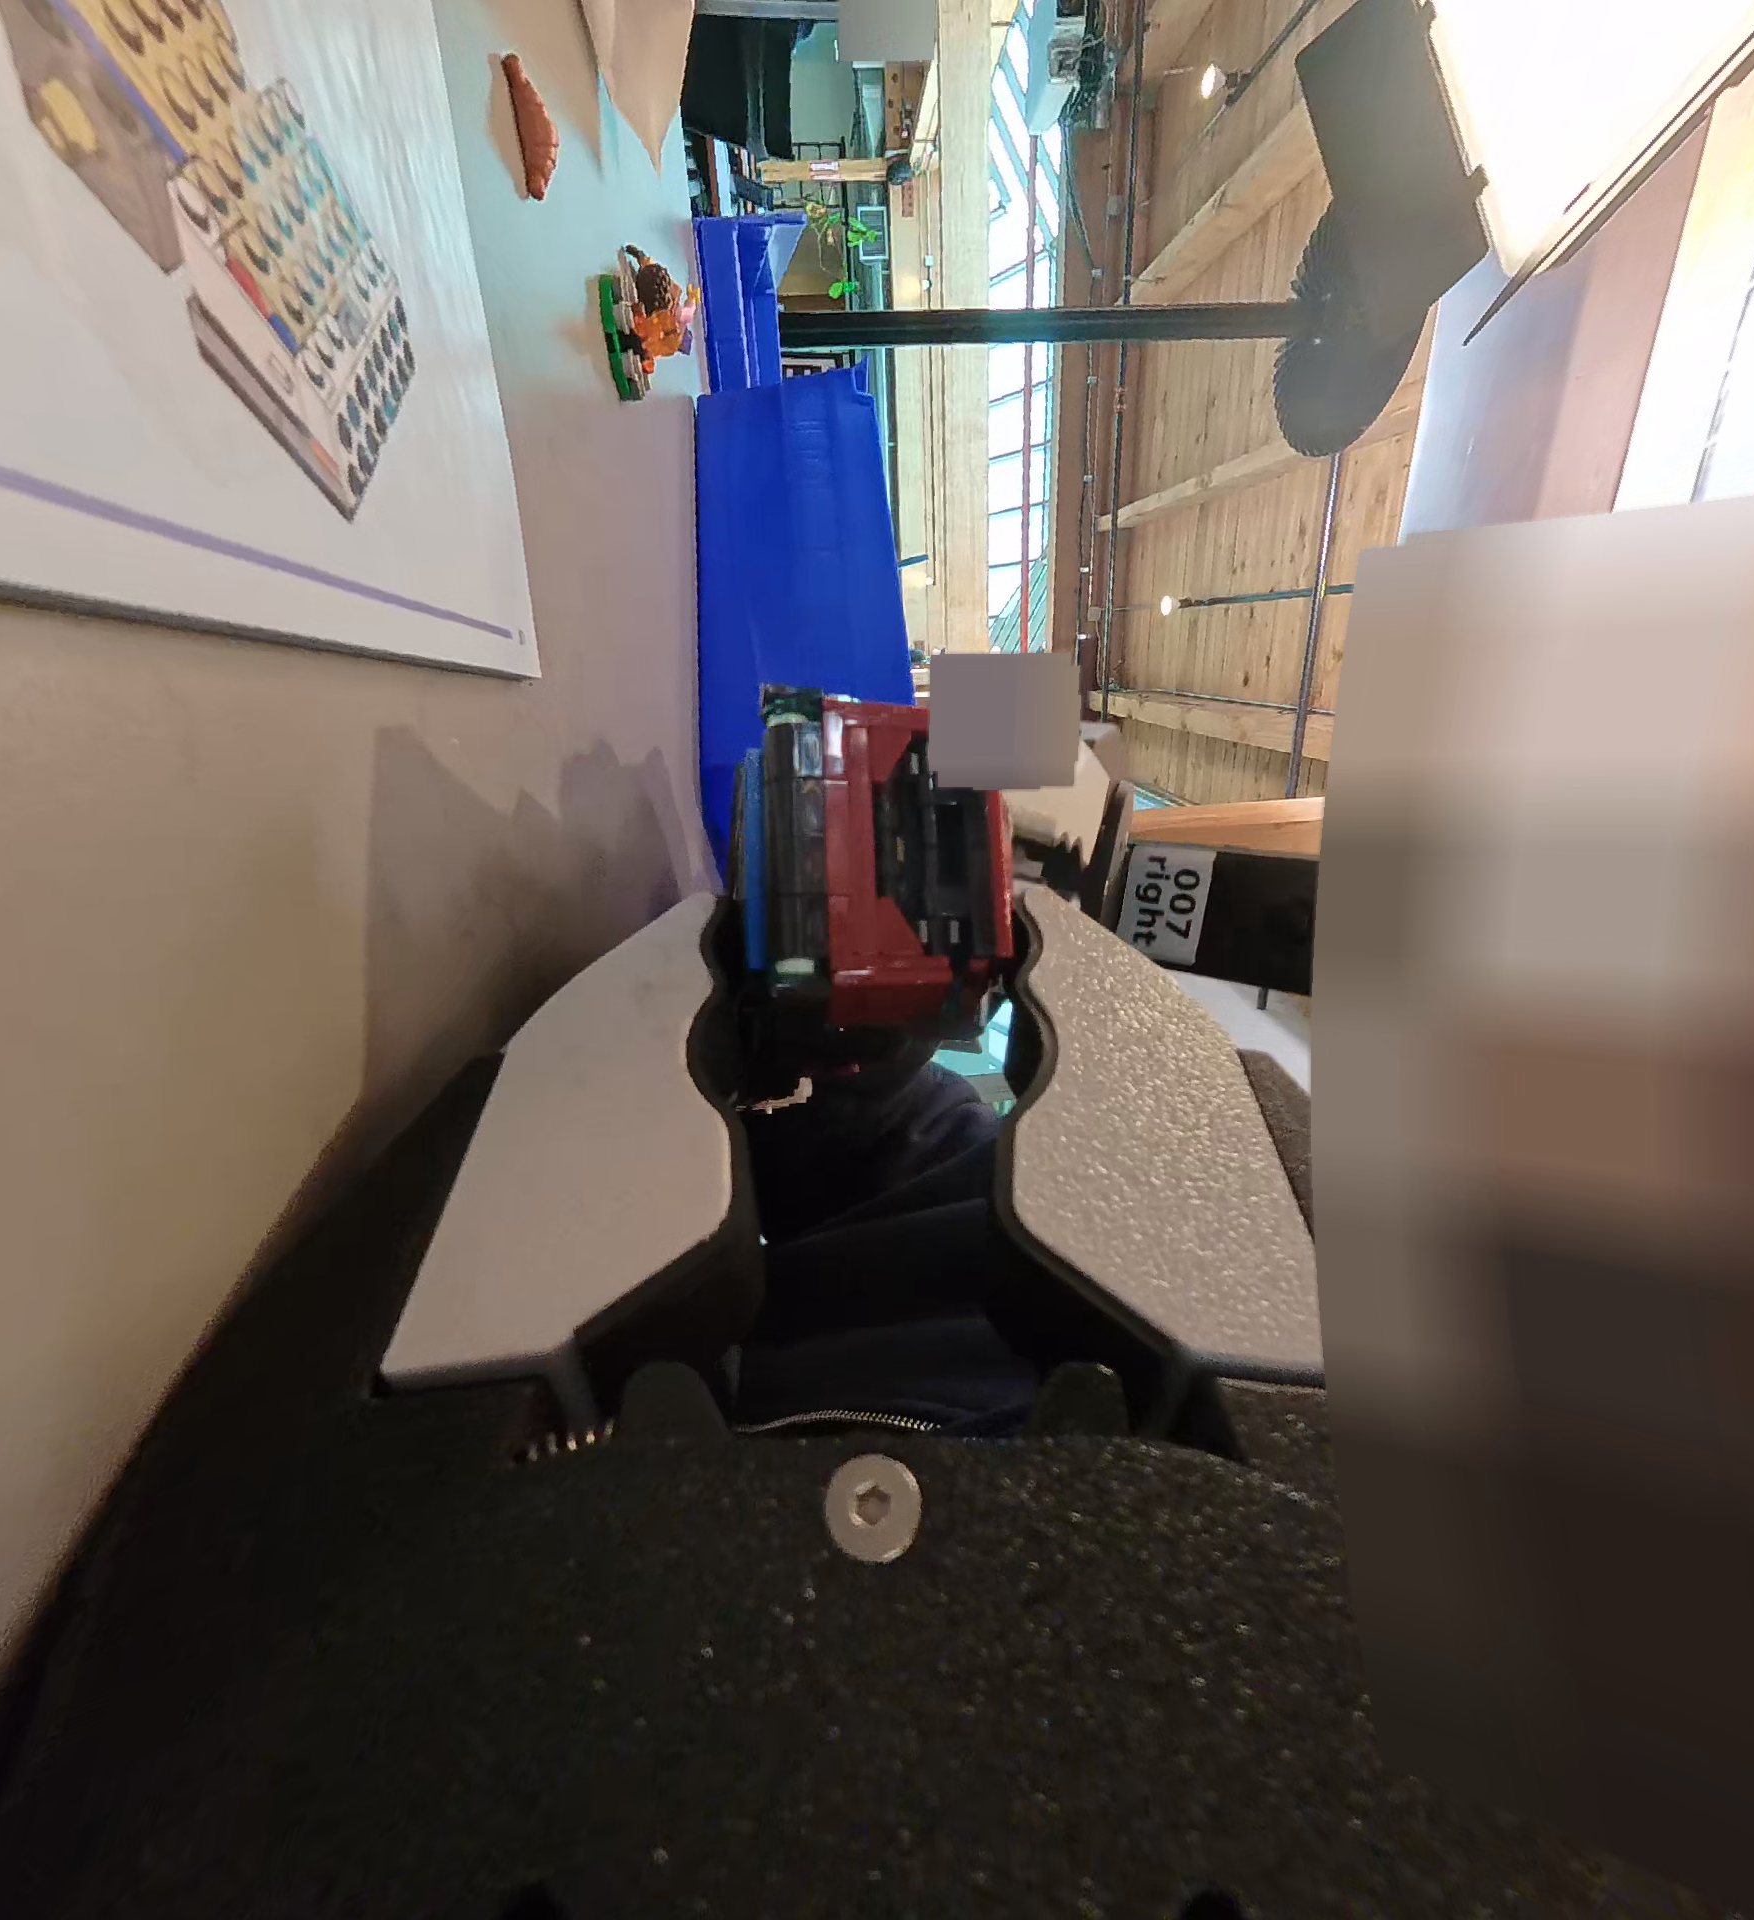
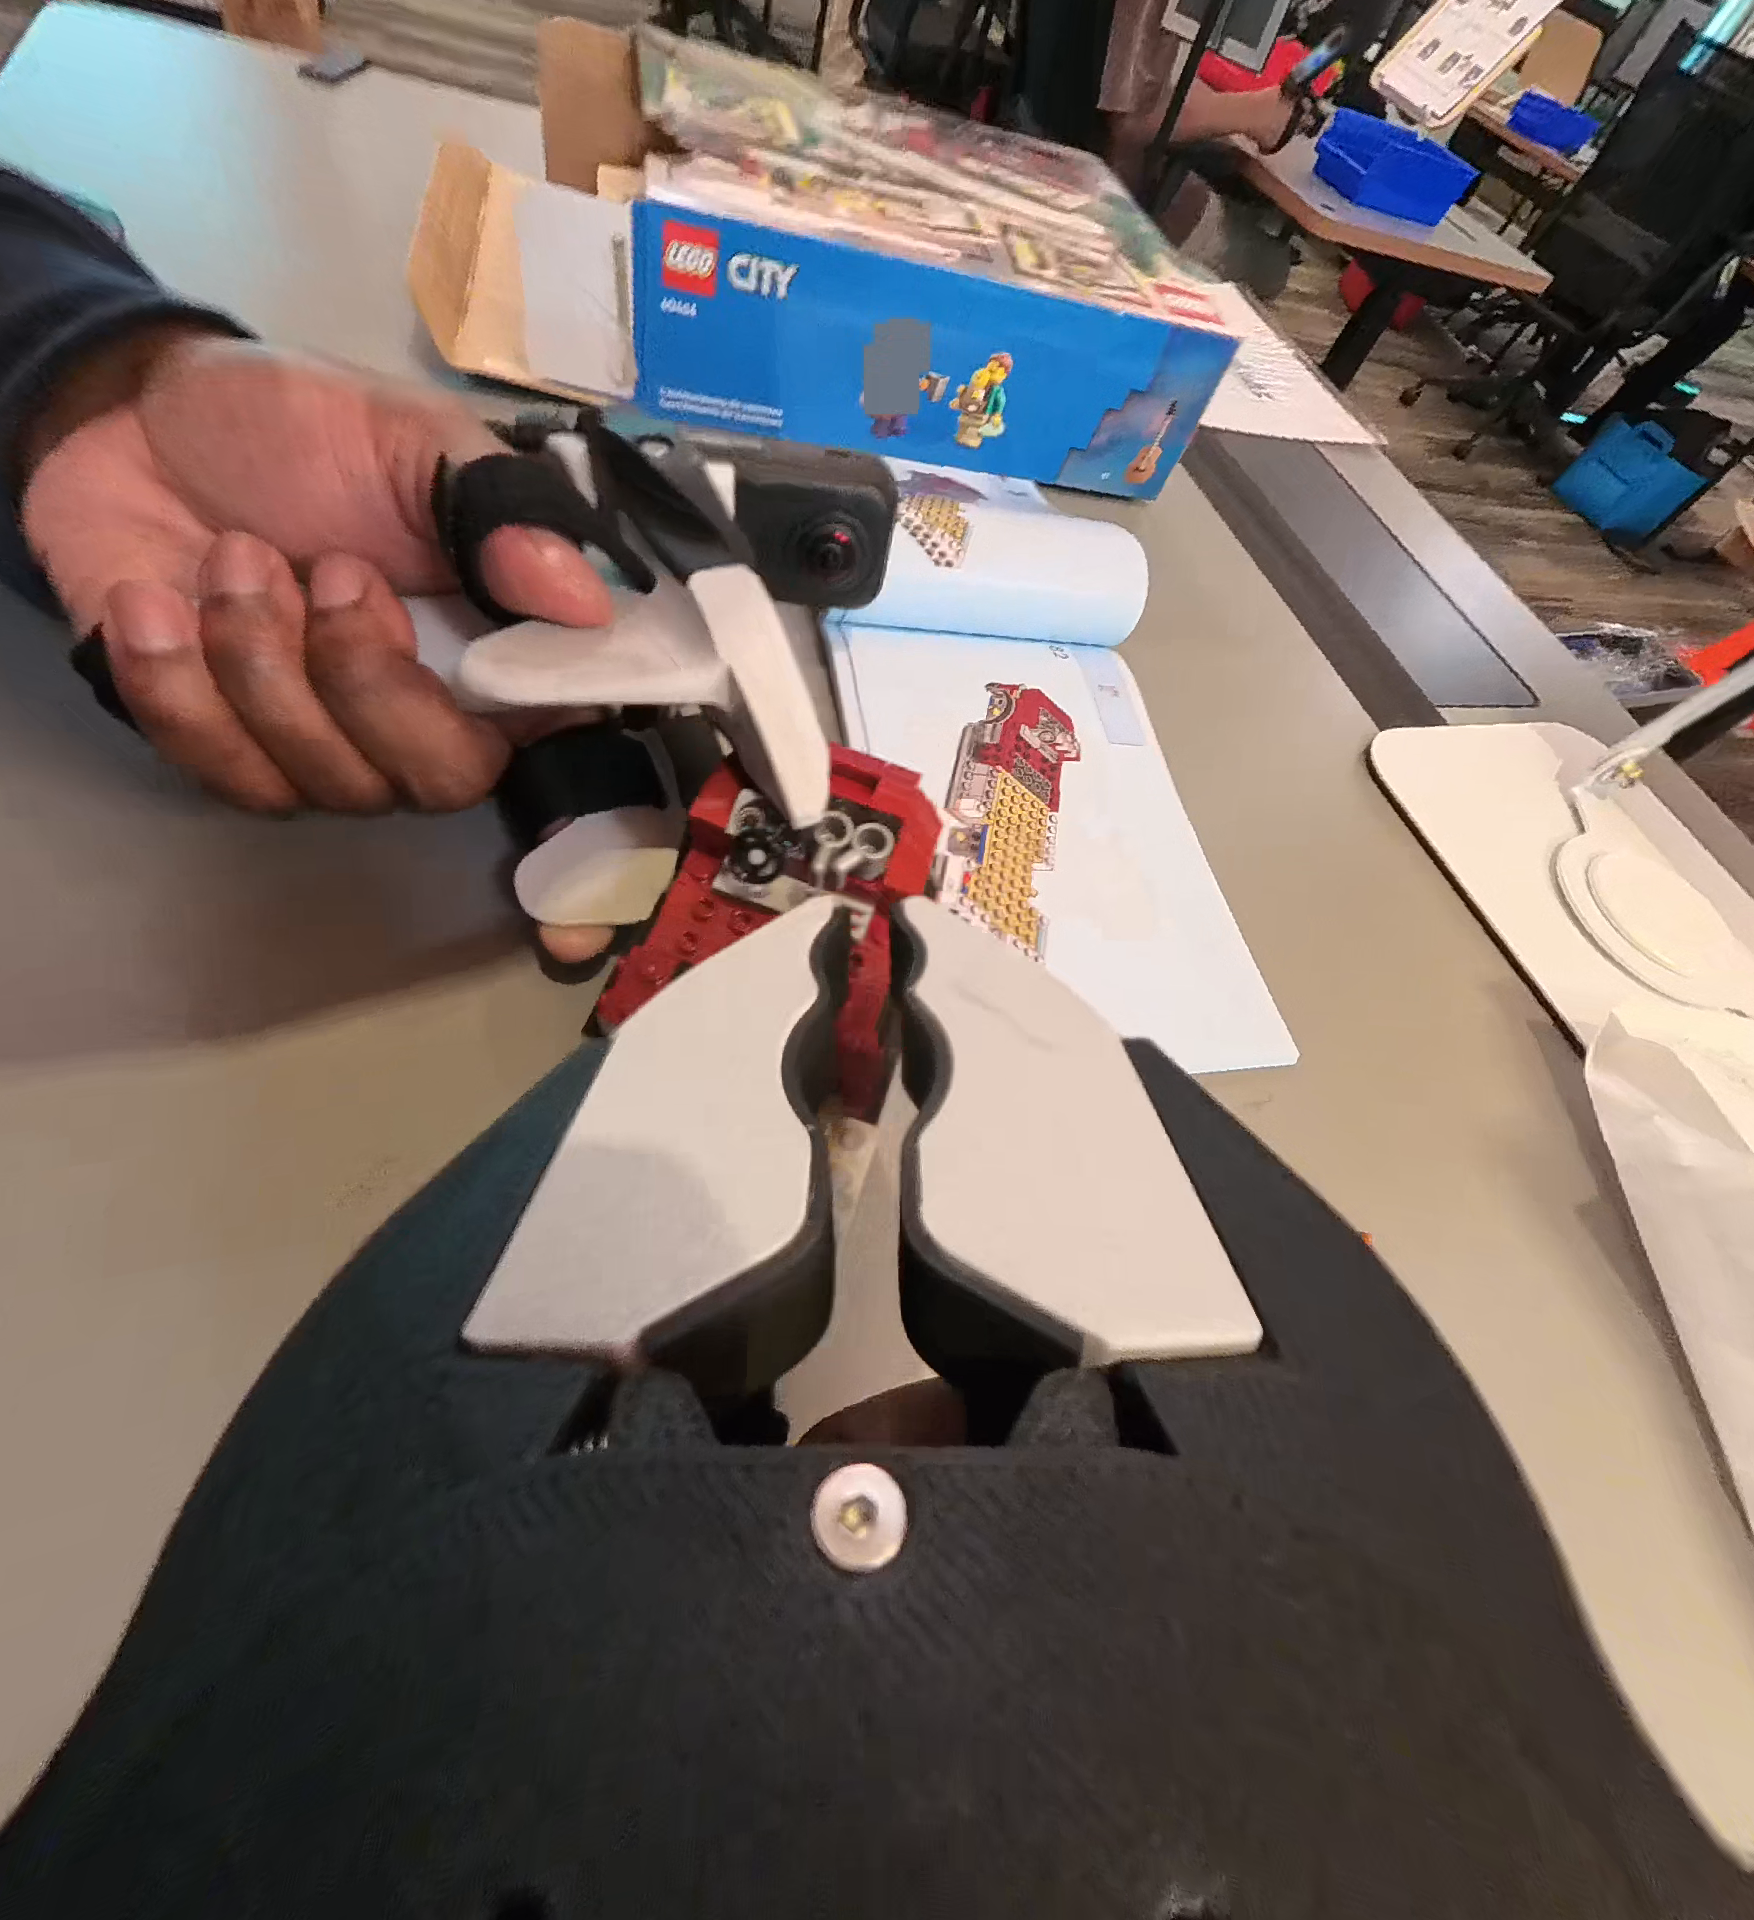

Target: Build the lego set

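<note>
My left gripper (image 1: 868, 935) is shut on a red brick-built vehicle cab (image 1: 883, 852), with both pads pressed on its sides, and holds it above the grey table (image 1: 177, 935). In the right wrist view a hand (image 2: 260, 582) holds that left gripper (image 2: 707, 852) around the red cab (image 2: 894, 831). My right gripper (image 2: 868, 914) has its fingertips nearly together on a small grey part (image 2: 837, 842) with two rings that sits in the cab's open top. The right gripper's fingers (image 1: 1070, 821) also show at the cab's right side in the left wrist view.
An open instruction booklet (image 2: 1112, 852) lies behind the cab, with a blue toy box (image 2: 914, 343) beyond it. A white board (image 2: 1475, 821) and a white paper bag (image 2: 1735, 1195) lie at the right. Blue bins (image 1: 790, 499) and a small brick figure (image 1: 644, 322) stand farther off. My left and right fingertips are right by each other.
</note>
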Action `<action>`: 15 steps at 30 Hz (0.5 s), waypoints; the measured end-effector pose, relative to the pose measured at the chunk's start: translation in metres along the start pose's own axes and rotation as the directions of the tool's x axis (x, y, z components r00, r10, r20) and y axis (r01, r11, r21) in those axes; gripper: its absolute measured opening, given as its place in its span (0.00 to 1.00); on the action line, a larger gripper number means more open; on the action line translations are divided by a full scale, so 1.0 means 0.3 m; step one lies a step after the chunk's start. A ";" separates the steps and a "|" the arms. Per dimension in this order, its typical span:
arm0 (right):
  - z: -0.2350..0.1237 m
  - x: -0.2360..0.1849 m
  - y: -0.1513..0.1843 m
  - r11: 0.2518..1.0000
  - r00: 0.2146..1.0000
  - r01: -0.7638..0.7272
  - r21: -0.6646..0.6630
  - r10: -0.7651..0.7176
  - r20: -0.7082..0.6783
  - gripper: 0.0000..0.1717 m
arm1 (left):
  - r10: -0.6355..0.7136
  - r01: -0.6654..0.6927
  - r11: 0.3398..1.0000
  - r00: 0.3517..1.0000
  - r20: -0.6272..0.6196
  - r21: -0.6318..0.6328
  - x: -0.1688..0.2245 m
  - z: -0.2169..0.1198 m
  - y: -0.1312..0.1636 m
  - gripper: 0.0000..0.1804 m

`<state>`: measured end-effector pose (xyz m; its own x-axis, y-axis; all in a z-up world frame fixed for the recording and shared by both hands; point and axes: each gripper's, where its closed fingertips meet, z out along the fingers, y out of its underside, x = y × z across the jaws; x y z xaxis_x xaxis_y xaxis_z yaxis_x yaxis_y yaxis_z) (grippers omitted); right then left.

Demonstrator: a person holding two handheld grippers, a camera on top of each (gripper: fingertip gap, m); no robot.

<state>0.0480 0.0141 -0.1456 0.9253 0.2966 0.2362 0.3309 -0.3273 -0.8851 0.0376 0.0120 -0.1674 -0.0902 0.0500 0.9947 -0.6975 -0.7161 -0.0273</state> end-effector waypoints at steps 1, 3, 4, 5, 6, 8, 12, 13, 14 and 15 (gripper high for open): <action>-0.002 0.006 -0.004 1.000 1.000 -0.022 0.014 0.022 -0.001 0.04 | 0.005 -0.005 1.000 1.000 0.001 -0.007 0.000 0.001 0.002 0.27; -0.003 0.005 -0.008 0.997 0.997 -0.070 0.033 0.069 0.024 0.04 | 0.009 -0.010 1.000 1.000 -0.001 -0.016 0.002 0.002 0.004 0.27; -0.003 0.004 -0.011 0.995 0.995 -0.092 0.042 0.090 0.034 0.04 | 0.012 -0.012 1.000 1.000 0.000 -0.019 0.002 0.002 0.006 0.27; -0.004 0.002 -0.014 0.993 0.993 -0.108 0.051 0.105 0.045 0.04 | 0.018 -0.018 1.000 1.000 0.002 -0.025 0.002 0.003 0.007 0.27; -0.005 -0.001 -0.018 0.991 0.992 -0.119 0.060 0.116 0.054 0.04 | 0.023 -0.023 0.999 1.000 0.006 -0.030 0.001 0.004 0.009 0.27; -0.004 -0.004 -0.022 0.989 0.990 -0.134 0.066 0.130 0.060 0.04 | 0.028 -0.027 0.999 1.000 0.008 -0.033 0.000 0.005 0.011 0.27; 0.003 -0.019 -0.022 0.988 0.987 -0.142 0.063 0.137 0.081 0.04 | 0.042 -0.041 0.998 0.999 0.018 -0.050 -0.002 0.009 0.020 0.27; 0.005 -0.021 -0.021 0.988 0.987 -0.144 0.059 0.139 0.084 0.04 | 0.048 -0.047 0.997 0.999 0.023 -0.055 -0.003 0.010 0.022 0.27; 0.005 -0.022 -0.019 0.988 0.986 -0.146 0.055 0.141 0.086 0.04 | 0.054 -0.052 0.997 0.998 0.028 -0.060 -0.004 0.011 0.025 0.27; 0.005 -0.022 -0.019 0.988 0.986 -0.147 0.055 0.142 0.089 0.04 | 0.058 -0.056 0.996 0.998 0.032 -0.062 -0.005 0.012 0.026 0.27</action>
<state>0.0397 0.0152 -0.1428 0.9429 0.3253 0.0715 0.1803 -0.3180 -0.9308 0.0348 0.0037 -0.1689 -0.1078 -0.0135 0.9941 -0.7344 -0.6729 -0.0888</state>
